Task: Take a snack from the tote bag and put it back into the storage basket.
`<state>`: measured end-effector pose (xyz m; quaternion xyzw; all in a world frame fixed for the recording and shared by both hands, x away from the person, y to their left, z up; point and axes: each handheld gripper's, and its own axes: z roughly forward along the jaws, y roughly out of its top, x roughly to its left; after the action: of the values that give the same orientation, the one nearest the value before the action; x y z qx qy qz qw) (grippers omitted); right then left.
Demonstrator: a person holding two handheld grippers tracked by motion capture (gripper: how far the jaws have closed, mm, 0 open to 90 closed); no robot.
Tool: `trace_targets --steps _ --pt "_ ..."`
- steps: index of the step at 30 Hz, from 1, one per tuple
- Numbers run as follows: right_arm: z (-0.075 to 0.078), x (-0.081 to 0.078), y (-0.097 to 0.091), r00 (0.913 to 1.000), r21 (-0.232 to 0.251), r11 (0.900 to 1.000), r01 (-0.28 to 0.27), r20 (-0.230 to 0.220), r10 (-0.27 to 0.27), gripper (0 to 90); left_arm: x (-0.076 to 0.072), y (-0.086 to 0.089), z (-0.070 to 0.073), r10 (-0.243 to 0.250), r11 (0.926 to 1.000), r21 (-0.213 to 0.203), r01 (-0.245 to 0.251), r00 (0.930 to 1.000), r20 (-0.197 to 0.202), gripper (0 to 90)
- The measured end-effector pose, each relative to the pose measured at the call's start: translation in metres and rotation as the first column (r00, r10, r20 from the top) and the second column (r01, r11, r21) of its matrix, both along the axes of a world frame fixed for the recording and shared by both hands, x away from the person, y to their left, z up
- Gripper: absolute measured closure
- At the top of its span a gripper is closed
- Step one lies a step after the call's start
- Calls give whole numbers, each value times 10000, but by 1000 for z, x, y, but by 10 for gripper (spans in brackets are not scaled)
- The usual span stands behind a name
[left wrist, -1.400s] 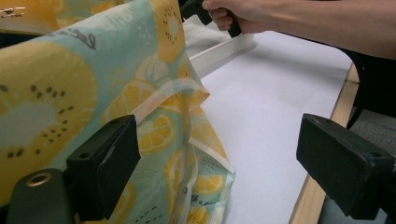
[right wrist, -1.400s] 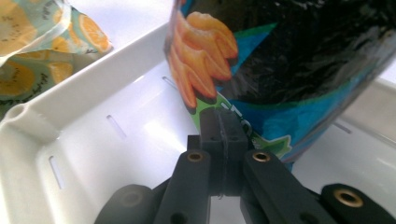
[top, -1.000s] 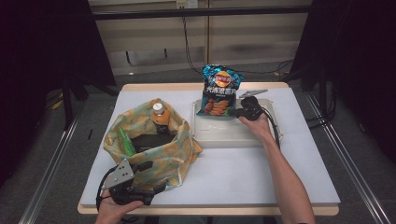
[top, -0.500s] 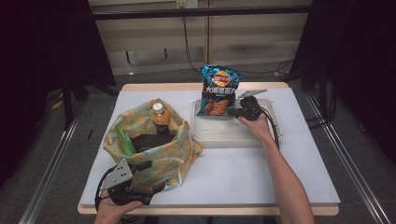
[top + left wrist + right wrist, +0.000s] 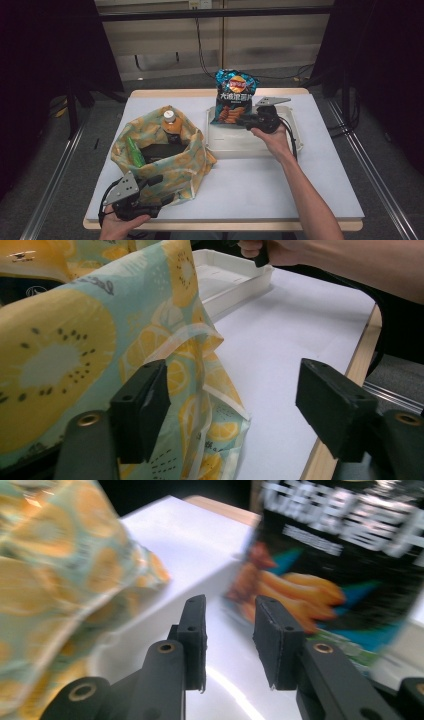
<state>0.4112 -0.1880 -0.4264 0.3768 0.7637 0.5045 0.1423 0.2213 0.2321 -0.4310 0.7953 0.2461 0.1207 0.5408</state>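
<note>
**Chip bag stands just past the right gripper, jaws empty**

The table (image 5: 300,190) fills the middle of the high view. Left of centre sits the fruit-print tote (image 5: 165,155), mouth open, with a bottle (image 5: 171,125) poking out near its top edge. Right of it is the white tray (image 5: 250,145), and the chip bag (image 5: 234,97) stands upright at the tray's upper left corner, long axis roughly vertical in the frame.

The relation that matters: the chip bag is just left of the right gripper (image 5: 245,121) in the high view, and in the right gripper view it sits to the upper right of the jaws, not between them. Those jaws have just been opening and stand at a narrow gap with nothing in it. Right hand is clearly the nearer one.

The left gripper (image 5: 160,192) is down at the lower left by the tote's near edge. Its jaws have just been closing but are still fairly wide; the fabric lies beside one pad (image 5: 142,410), not pinched as far as I can tell.
</note>
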Motion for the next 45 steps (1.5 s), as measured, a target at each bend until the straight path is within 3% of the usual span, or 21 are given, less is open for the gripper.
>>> trace_targets --steps 4,6,12,15,17,21,27,30,32,33,34,36,38,40,45 --pt "4 -16 14 9989 130 9990 -425 184 423 652 0 5 2 85 9999 -131 -86 9999 -70 436" --pt "7 -27 22 9969 370 9966 -741 306 730 650 1 8 4 18 9990 -450 -22 10000 -85 461" --pt "20 -47 45 9884 630 9876 -1436 593 1399 634 3 16 18 599 9955 -744 -588 9981 124 471" --pt "24 -52 59 9831 674 9822 -1753 661 1709 647 5 21 25 720 9937 -878 -693 9970 283 535" --pt "26 -55 68 9777 693 9767 -2030 693 1983 782 8 24 29 655 9932 -984 -623 9974 295 591" --pt "32 -57 86 9650 718 9640 -2561 766 2507 818 15 28 38 831 9918 -1013 -782 9955 453 637" --pt "38 -58 106 9549 935 9520 -2915 867 2839 763 29 26 47 993 9923 -801 -941 9930 634 554" --pt "39 -58 113 9521 933 9489 -3014 832 2942 757 37 23 46 1177 9918 -569 -1148 9918 506 415" --pt "37 -58 120 9487 849 9461 -3125 784 3063 725 38 20 42 1041 9943 -290 -1029 9936 433 416" --pt "36 -58 122 9479 817 9454 -3155 741 3099 723 38 18 41 985 9951 50 -988 9939 491 431" --pt "35 -58 123 9466 804 9442 -3196 715 3143 715 36 16 38 867 9961 112 -874 9946 564 495" --pt "34 -59 124 9463 786 9438 -3209 673 3161 701 30 14 35 773 9958 432 -805 9946 699 677" --pt "33 -61 125 9451 780 9426 -3247 651 3202 696 25 14 30 683 9961 525 -707 9966 470 827" --pt "31 -64 126 9427 725 9405 -3318 609 3279 693 20 16 26 688 9939 837 -721 9967 424 883" --pt "27 -69 130 9394 621 9380 -3411 587 3377 676 19 23 12 793 9958 458 -789 9968 -63 899"
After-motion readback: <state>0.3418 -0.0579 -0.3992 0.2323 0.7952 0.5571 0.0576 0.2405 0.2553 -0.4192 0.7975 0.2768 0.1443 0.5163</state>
